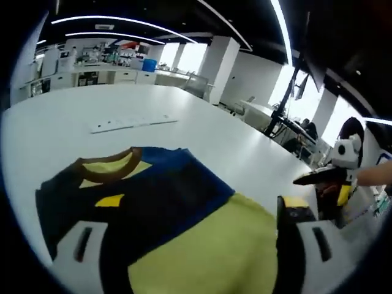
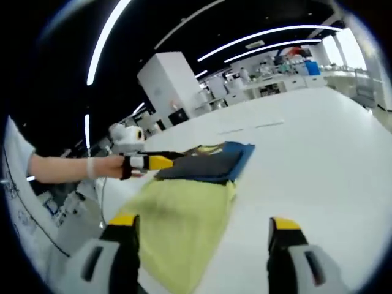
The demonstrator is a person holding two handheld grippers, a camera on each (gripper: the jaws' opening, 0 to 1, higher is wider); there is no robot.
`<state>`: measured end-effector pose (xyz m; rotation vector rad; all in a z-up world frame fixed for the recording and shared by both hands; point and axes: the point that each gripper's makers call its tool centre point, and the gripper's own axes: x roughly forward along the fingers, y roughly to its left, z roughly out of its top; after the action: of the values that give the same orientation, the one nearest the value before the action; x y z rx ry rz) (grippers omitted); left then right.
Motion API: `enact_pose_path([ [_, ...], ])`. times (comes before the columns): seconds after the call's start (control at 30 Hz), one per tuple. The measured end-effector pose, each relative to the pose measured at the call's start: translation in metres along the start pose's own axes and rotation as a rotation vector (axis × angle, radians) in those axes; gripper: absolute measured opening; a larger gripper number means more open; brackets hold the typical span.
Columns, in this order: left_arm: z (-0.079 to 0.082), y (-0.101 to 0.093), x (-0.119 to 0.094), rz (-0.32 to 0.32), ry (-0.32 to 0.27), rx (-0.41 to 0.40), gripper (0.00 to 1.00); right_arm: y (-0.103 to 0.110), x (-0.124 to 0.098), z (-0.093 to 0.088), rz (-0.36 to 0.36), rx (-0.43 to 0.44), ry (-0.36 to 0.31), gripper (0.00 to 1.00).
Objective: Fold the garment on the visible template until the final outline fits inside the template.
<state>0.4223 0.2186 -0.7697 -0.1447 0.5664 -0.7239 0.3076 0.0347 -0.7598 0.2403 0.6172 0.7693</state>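
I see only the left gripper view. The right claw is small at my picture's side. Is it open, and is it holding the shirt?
Observer: The right claw is open, its jaws wide apart, and nothing is held between them.
Operator: Where is it against the shirt?
Observer: One jaw is at the edge of the shirt's yellow part, and the other is over bare table. I cannot tell whether it touches.
Operator: How does my left claw look from there?
Observer: The left claw is at the near edge of the folded dark part, and a hand holds it from the side.
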Motion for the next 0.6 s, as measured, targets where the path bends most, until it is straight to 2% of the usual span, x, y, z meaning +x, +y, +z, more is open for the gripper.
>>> enact_pose_path([
  [0.27, -0.006, 0.022, -0.054, 0.065, -0.051, 0.000, 0.99, 0.007, 0.016, 0.010, 0.029, -0.071, 0.001, 0.87],
  [0.37, -0.011, 0.020, -0.075, 0.083, -0.058, -0.003, 0.99, 0.012, 0.019, 0.010, 0.033, -0.091, 0.009, 0.87],
  [0.53, -0.019, 0.026, -0.094, 0.091, -0.064, -0.001, 0.99, 0.015, 0.019, 0.012, 0.033, -0.118, 0.011, 0.87],
  [0.6, -0.025, 0.024, -0.099, 0.094, -0.049, 0.014, 0.99, 0.017, 0.019, 0.013, 0.027, -0.123, 0.010, 0.87],
])
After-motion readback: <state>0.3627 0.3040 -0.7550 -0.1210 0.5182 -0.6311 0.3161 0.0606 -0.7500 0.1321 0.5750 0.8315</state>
